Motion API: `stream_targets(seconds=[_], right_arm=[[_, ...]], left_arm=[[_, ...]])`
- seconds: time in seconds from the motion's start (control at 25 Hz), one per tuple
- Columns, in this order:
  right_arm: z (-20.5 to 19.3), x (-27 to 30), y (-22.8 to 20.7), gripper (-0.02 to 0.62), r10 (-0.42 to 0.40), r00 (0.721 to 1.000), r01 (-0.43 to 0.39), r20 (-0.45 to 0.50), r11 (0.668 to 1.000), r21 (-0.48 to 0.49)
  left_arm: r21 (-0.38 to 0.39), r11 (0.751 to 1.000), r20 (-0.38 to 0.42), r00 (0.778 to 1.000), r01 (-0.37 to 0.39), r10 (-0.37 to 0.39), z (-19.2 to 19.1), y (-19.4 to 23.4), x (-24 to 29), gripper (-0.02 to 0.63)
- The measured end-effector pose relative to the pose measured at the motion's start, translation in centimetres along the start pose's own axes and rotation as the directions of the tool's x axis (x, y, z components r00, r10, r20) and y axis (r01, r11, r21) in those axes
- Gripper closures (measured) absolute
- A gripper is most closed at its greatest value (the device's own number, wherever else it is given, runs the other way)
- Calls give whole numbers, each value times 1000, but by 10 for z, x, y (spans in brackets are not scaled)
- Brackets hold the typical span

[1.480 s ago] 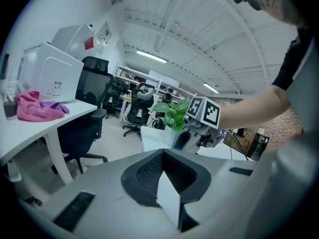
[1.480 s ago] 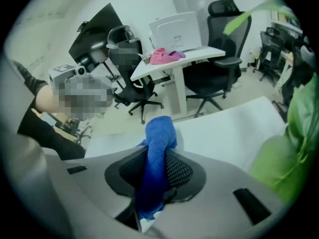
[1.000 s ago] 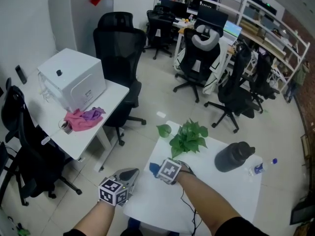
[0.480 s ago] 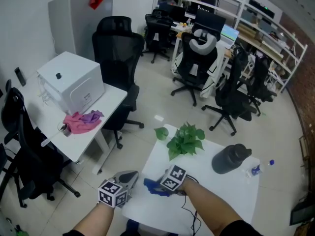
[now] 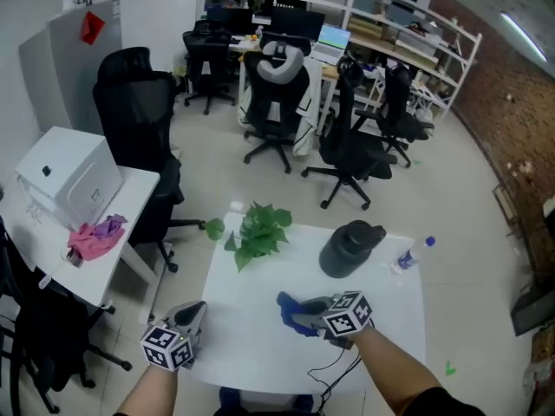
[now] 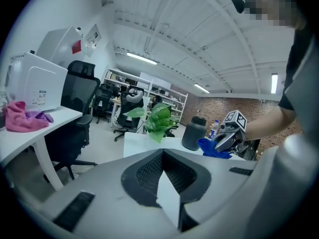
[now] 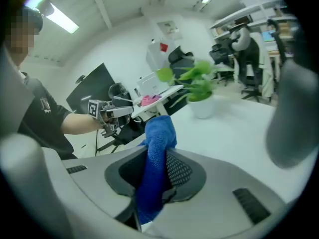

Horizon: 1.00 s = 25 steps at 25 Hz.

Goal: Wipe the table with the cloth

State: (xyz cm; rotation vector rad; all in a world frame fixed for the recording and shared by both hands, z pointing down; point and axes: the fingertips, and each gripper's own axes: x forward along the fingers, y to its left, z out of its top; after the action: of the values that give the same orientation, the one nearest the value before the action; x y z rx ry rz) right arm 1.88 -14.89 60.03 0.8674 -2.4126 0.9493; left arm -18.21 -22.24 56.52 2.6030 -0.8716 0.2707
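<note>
My right gripper [image 5: 314, 314] is shut on a blue cloth [image 5: 293, 308], which bunches at its tip over the middle of the white table [image 5: 251, 354]. In the right gripper view the cloth [image 7: 159, 133] stands up between the jaws of that gripper [image 7: 157, 158] and hangs toward the camera. At the table's left front edge my left gripper [image 5: 191, 319] is shut and holds nothing. From the left gripper [image 6: 162, 156] view, the cloth [image 6: 212, 147] and the right gripper [image 6: 228, 135] show across the table.
A potted green plant [image 5: 257, 230] stands at the table's far left, a black jug [image 5: 349, 248] and a water bottle [image 5: 413, 253] at the far right. A thin cable [image 5: 334, 371] lies near the front edge. A side desk [image 5: 95, 258] with a pink cloth and office chairs [image 5: 139, 120] stand to the left.
My right gripper has carried the blue cloth rightward across the table, away from the plant. The left gripper stays at the left edge. The head view has swung right.
</note>
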Motion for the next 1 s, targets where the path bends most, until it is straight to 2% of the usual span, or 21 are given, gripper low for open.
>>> stream_targets(seconds=[0.12, 0.28, 0.4, 0.56, 0.68, 0.76, 0.84, 1.0], right_arm=[[-51, -90, -35, 508, -177, 983, 174, 36, 982, 75], [-122, -193, -70, 508, -378, 925, 372, 21, 918, 141], [-173, -257, -89, 508, -497, 868, 489, -1, 854, 179], [-248, -335, -108, 508, -637, 763, 646, -111, 743, 176], [-300, -379, -117, 506, -708, 680, 733, -193, 651, 196], [-329, -396, -119, 505, -727, 647, 762, -228, 611, 215], [-350, -398, -118, 501, -728, 639, 769, -247, 598, 226], [-376, -385, -115, 492, -725, 630, 777, -279, 594, 211]], left_arm=[[6, 1000, -1, 1000, 27, -27, -3, -31, 14, 606], [17, 996, -30, 995, 91, -91, -12, -82, 46, 605], [46, 986, -59, 985, 162, -159, -15, -131, 76, 606], [57, 967, -80, 967, 248, -243, -17, -203, 109, 604], [66, 950, -109, 949, 304, -296, -26, -248, 127, 606], [74, 938, -132, 935, 339, -328, -33, -275, 138, 606], [78, 925, -150, 922, 371, -357, -40, -299, 147, 606], [76, 902, -181, 896, 424, -406, -51, -336, 160, 605]])
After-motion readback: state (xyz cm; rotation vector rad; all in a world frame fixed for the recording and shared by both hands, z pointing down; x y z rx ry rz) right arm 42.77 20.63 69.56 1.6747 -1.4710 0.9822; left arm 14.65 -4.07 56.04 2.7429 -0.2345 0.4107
